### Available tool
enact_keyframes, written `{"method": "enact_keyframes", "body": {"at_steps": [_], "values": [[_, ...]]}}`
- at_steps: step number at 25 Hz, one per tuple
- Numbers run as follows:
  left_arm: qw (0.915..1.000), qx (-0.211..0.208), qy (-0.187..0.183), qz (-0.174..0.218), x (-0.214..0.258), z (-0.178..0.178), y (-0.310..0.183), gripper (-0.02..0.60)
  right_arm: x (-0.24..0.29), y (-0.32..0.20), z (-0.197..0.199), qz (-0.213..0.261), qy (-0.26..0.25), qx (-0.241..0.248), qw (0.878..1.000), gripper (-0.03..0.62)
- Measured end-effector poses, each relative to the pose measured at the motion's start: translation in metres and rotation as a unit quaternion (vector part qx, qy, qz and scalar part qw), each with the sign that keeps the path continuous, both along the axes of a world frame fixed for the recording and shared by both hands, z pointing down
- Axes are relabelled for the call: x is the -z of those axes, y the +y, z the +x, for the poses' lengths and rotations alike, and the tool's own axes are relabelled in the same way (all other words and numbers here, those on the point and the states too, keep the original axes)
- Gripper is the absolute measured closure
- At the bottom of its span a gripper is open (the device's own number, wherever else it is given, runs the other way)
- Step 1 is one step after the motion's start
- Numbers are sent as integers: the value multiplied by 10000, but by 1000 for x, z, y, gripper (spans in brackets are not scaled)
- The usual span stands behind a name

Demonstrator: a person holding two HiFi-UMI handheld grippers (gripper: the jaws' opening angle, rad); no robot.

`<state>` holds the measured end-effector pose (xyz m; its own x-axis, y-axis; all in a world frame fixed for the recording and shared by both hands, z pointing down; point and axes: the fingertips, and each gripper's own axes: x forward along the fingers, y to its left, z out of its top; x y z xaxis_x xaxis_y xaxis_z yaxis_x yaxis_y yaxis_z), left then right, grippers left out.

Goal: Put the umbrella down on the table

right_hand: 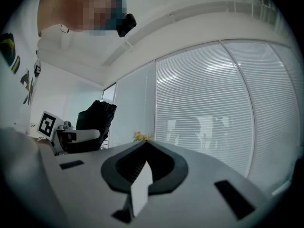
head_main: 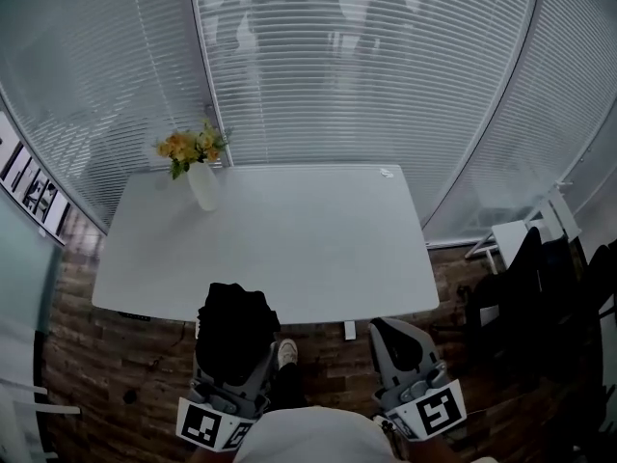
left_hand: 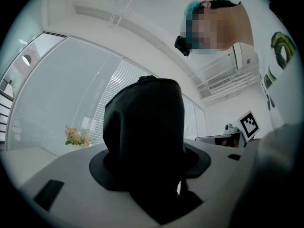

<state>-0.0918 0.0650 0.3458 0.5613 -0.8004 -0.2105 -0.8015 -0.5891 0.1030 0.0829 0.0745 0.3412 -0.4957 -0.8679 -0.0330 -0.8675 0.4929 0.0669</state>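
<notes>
left gripper [head_main: 234, 353] clamping black umbrella [head_main: 236, 314], long axis upright

Head view sits high over the near edge & looks steeply down: we get the whole tabletop [head_main: 289, 249], blinds [head_main: 366, 75] on the far side, both tongs at the bottom. Left gripper view rides on the left tongs [head_main: 234, 350], facing far & tilted up a bit; the umbrella [left_hand: 145, 141] sits v. close & blocks its centre. Right gripper view rides on the right tongs [head_main: 390, 331], facing twd the blinds. All 3 share the flowers [head_main: 191, 148]; each gripper view catches the other tongs at its edge.
</notes>
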Motion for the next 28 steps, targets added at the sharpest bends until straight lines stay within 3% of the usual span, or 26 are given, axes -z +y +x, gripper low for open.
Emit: {"method": "enact_keyframes", "body": {"at_steps": [15, 28], "values": [[9994, -338, 55, 14, 9, -42, -205, 318, 19, -205, -59, 36, 117, -79, 9999, 585], [9991, -413, -58, -54, 7, -42, -264, 318, 14, -261, -60, -50, 133, -66, 9999, 585]]}}
